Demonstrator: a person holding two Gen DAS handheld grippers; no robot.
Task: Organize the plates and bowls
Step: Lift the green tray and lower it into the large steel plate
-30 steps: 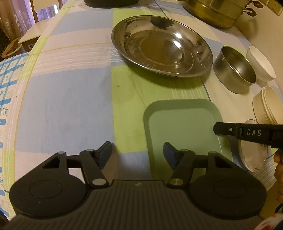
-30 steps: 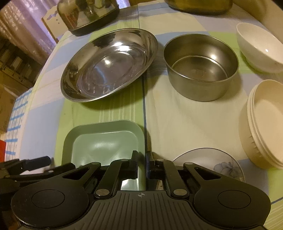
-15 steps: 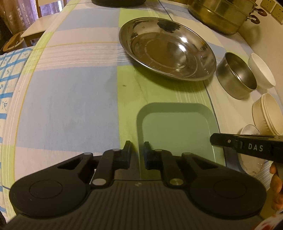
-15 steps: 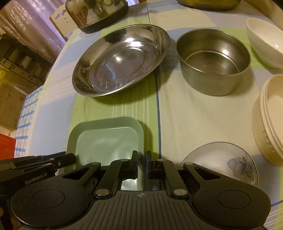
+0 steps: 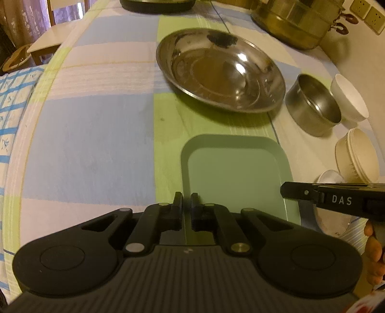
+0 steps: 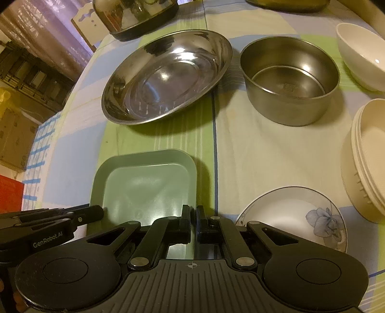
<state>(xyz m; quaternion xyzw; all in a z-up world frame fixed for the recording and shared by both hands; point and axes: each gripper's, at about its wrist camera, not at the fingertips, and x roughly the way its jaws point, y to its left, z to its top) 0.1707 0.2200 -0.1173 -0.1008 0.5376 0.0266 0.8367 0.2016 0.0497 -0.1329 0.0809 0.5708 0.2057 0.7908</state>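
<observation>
A green square plate point(image 5: 234, 168) point(image 6: 146, 183) is held just above the checked tablecloth. My left gripper point(image 5: 186, 201) is shut on its near-left rim. My right gripper point(image 6: 193, 213) is shut on its near-right rim and shows from the side in the left wrist view point(image 5: 288, 190). Beyond the plate lie a wide steel dish point(image 5: 220, 72) point(image 6: 168, 74) and a steel bowl point(image 5: 312, 103) point(image 6: 290, 79). A white bowl point(image 6: 363, 55), stacked cream bowls point(image 6: 368, 159) and a flowered saucer point(image 6: 296, 214) sit at the right.
A brass pot point(image 5: 296, 19) stands at the far right and a dark-based appliance point(image 6: 137, 14) at the far edge. The table's left edge point(image 5: 31, 101) curves away, with a chair beyond it.
My left gripper closed from open onto the green plate's rim. The right gripper stayed shut on the plate. Both cameras have risen and shifted slightly.
</observation>
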